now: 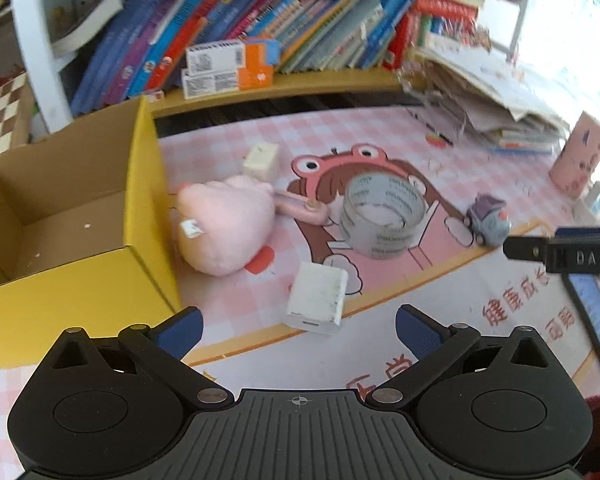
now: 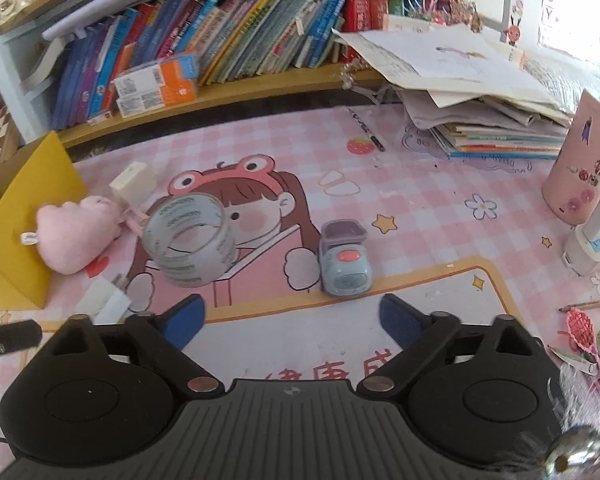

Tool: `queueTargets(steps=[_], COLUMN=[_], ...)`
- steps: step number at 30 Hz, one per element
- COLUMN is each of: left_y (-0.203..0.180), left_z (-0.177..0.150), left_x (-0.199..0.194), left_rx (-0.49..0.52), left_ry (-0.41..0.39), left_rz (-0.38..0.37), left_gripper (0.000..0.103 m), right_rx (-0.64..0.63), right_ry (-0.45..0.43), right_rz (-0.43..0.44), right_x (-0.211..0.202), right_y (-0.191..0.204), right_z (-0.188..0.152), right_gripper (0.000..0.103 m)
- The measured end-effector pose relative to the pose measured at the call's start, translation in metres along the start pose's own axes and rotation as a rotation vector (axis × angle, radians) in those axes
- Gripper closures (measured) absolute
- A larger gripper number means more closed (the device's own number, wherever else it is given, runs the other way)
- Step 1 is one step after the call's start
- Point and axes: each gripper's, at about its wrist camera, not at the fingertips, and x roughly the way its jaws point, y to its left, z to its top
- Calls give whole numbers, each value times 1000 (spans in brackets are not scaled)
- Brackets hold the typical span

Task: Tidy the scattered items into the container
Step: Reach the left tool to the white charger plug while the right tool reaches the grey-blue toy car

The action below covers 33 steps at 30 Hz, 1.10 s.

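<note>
An open yellow cardboard box (image 1: 148, 216) stands at the left, also in the right wrist view (image 2: 24, 216); it looks empty. On the pink mat lie a pink plush toy (image 1: 224, 228) (image 2: 76, 236), a clear tape roll (image 1: 380, 216) (image 2: 192, 236), a grey-blue toy car (image 1: 488, 224) (image 2: 344, 260), a white charger block (image 1: 318, 298) (image 2: 106, 300), a cream block (image 1: 262, 160) (image 2: 134, 186) and a pink utility knife (image 1: 300, 206). My left gripper (image 1: 298, 326) is open just before the white charger. My right gripper (image 2: 292, 320) is open just before the toy car.
A bookshelf (image 1: 260, 32) runs along the back. A stack of papers and books (image 2: 480, 100) lies at the back right, with a pink cup (image 2: 584, 160) and a white power strip (image 2: 592, 240). Small clutter (image 2: 584, 340) lies at the right edge.
</note>
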Motion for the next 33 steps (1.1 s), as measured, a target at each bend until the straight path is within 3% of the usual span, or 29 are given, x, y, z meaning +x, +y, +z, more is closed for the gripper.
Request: queueTargets(steps=[6, 12, 22, 33], left_y=[-8, -17, -13, -9], left_z=[3, 5, 12, 10], left_x=[22, 44, 66, 81], left_rx=[46, 93, 82, 59], left_ry=[45, 90, 114, 150], left_rz=[1, 2, -1, -14], left_gripper=[31, 31, 31, 32], right_rx=[6, -10, -25, -40], right_ry=[14, 20, 51, 99], right_rz=[-6, -32, -71, -102], right_x=[20, 39, 68, 92], right_y=[-5, -9, -19, -28], right_z=[5, 12, 21, 28], right_gripper=[16, 17, 20, 37])
